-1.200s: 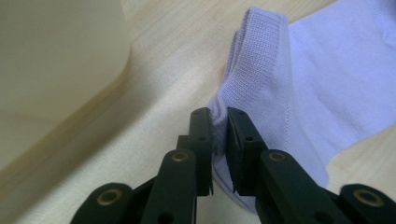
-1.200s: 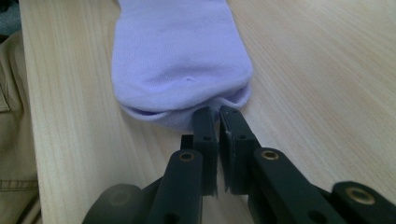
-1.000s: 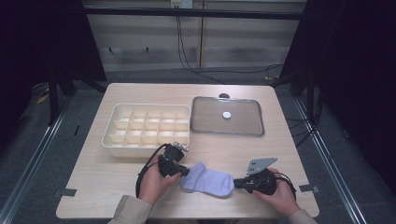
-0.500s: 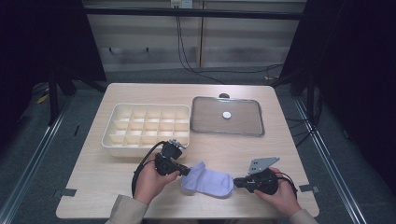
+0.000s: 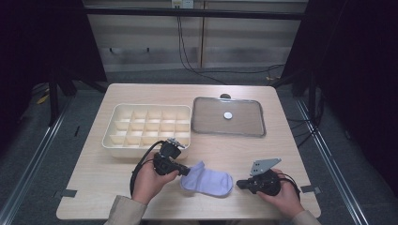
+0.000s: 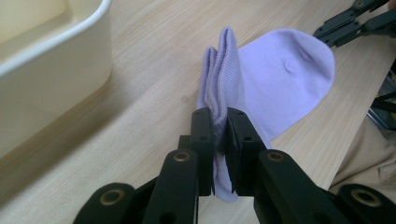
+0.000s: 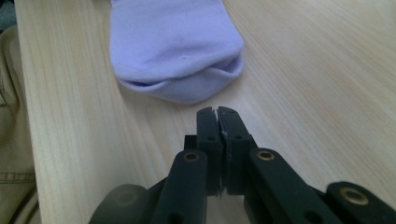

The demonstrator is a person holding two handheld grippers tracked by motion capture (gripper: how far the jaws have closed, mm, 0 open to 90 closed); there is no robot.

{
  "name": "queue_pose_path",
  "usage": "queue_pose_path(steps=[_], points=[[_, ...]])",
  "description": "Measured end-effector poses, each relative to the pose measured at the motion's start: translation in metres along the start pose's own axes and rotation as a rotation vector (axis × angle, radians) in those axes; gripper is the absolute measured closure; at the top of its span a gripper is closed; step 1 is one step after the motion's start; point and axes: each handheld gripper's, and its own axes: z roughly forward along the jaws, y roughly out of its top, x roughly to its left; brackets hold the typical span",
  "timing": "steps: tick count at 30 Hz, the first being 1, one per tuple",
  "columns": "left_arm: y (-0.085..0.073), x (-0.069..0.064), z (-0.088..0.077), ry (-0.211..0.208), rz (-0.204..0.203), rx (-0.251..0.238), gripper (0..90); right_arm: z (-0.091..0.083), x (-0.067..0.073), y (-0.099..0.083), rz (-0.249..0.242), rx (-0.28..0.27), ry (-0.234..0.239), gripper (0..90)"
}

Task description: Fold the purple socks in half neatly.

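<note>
While my left gripper (image 5: 182,169) pinches the cuff end of the lilac sock (image 5: 209,180), the sock lies flat on the wooden table (image 5: 234,150) near its front edge, between my two hands. In the high view its long axis runs roughly from 10 o'clock to 4 o'clock: the cuff points toward 10 o'clock, into my left gripper, and the rounded toe points toward 4 o'clock, at my right gripper (image 5: 240,183).

Left gripper: the jaws are closed on the cuff. In the left gripper view the folded ribbed edge of the sock (image 6: 271,88) stands upright between the two pads, which press on it from both sides, and the rest of the sock spreads away toward 1 o'clock.

Right gripper: the jaws have just been closing and now meet with nothing between them. In the right gripper view the closed tips (image 7: 217,116) sit just short of the sock (image 7: 175,46), whose rounded toe lies at 12 o'clock from them, apart from the pads.

A cream compartment tray (image 5: 148,126) stands at 11 o'clock from the sock, just behind my left gripper. A clear lid (image 5: 244,129) lies flat at 1 o'clock, beside the tray.
</note>
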Motion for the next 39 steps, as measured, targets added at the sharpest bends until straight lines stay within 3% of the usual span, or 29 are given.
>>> queue_pose_path(steps=[9,20,39], points=[[0.005,-0.006,-0.003,-0.015,0.023,-0.003,82.1,0.007,0.003,0.005,-0.008,-0.016,0.013,88.8],[0.009,-0.012,-0.005,-0.029,0.022,-0.008,82.0,0.011,0.003,0.008,0.011,-0.029,0.012,90.0],[0.016,-0.024,-0.012,-0.04,0.049,-0.011,81.8,0.016,0.004,0.012,-0.009,-0.037,0.027,90.0]])
